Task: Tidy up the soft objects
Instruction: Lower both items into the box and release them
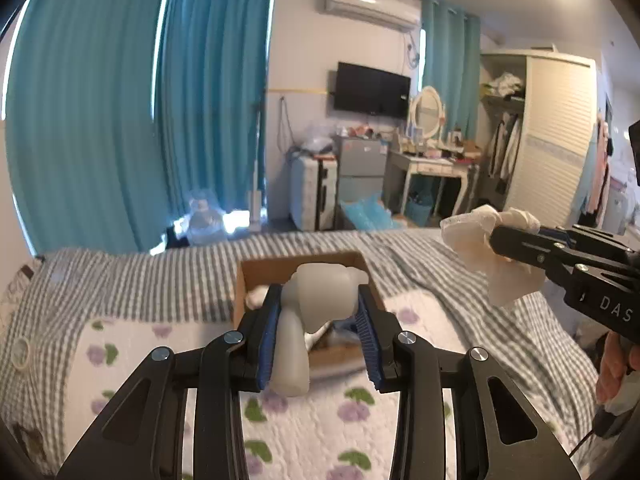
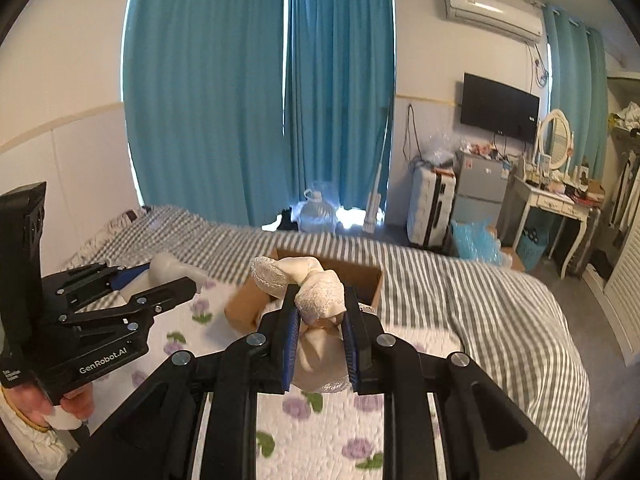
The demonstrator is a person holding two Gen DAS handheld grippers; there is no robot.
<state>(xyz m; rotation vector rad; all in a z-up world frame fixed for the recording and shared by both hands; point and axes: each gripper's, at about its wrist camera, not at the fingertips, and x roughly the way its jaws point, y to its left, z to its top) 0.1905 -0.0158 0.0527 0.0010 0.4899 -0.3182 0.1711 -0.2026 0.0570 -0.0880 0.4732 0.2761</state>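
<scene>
A: What is the biggest thing here?
B: The bed with the grey striped cover and purple-flower quilt [image 1: 120, 280]. An open brown cardboard box [image 1: 256, 270] sits on it.

A: What is the left gripper [image 1: 318, 304] doing?
B: It squeezes a soft pale grey rolled sock [image 1: 316, 292], up above the box.

A: And the right gripper [image 2: 320, 312]?
B: It pinches a cream lacy cloth bundle [image 2: 316, 296], up near the box too.

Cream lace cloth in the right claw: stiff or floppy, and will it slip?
Probably floppy: the cream lace cloth bunches above the right claw and droops below it. Likely light, since it sags only loosely. Slipping seems unlikely; both pads pinch the wad tightly.
</scene>
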